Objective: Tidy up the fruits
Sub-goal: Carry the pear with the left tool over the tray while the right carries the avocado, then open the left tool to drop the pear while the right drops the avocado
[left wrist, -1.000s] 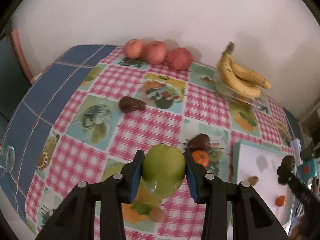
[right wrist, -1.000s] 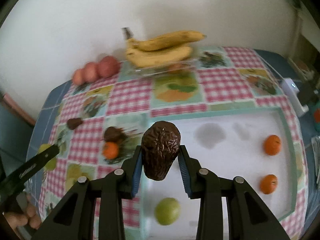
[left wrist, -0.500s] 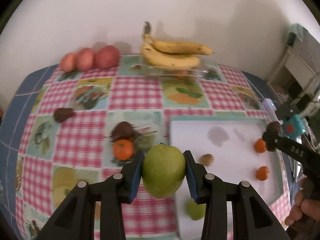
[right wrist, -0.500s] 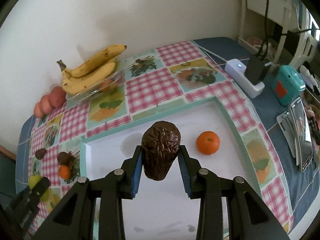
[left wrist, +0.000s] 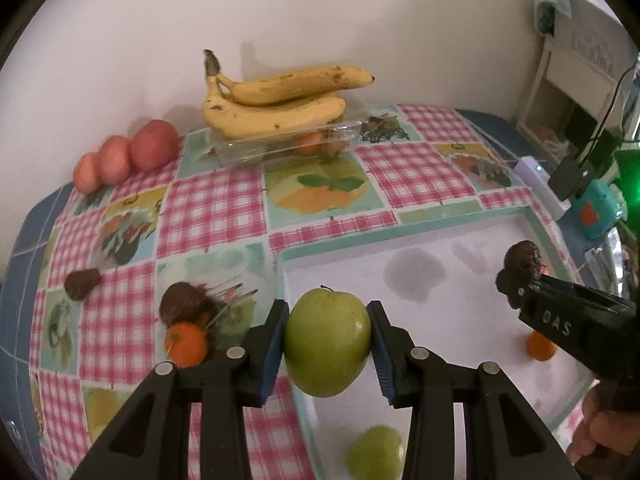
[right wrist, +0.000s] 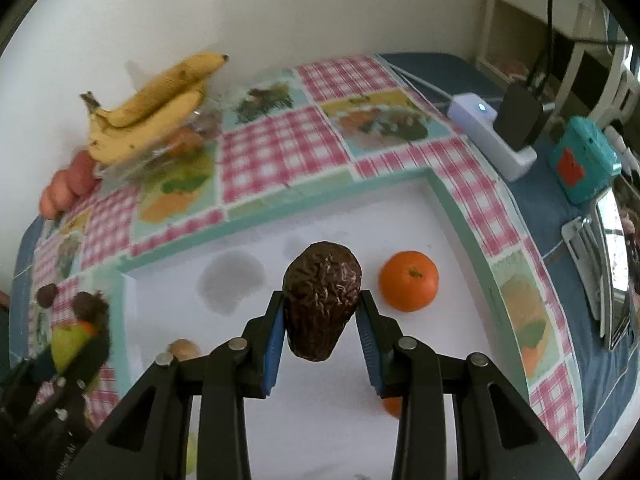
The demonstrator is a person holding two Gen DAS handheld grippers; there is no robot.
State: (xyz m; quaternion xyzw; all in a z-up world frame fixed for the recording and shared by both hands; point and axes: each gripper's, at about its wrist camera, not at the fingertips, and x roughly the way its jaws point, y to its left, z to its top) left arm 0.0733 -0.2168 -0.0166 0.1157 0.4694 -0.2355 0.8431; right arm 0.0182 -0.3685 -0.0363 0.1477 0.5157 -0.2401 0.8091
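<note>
**Two fruits held over the white tray**

The left tool (left wrist: 327, 346) grips a round green apple (left wrist: 327, 342) between its blue pads, stem end up and away from the camera, the apple hanging above the near left edge of the white tray with the mint-green rim (left wrist: 416, 222). A second green apple (left wrist: 375, 457) lies on the tray just below it.

The right tool (right wrist: 321, 322) is clamped on a wrinkled dark brown avocado (right wrist: 321, 300); its long axis runs along the fingers, rounded broad end pointing forward, narrower end down between the pads. It hangs over the tray's middle, near an orange mandarin (right wrist: 409, 281).

On the checked pink worktop (left wrist: 216, 208), a yellow banana bunch (left wrist: 276, 100) lies crosswise on a clear plastic box, tips pointing right. The side of the right tool reads "DAS" in the left wrist view.
</note>
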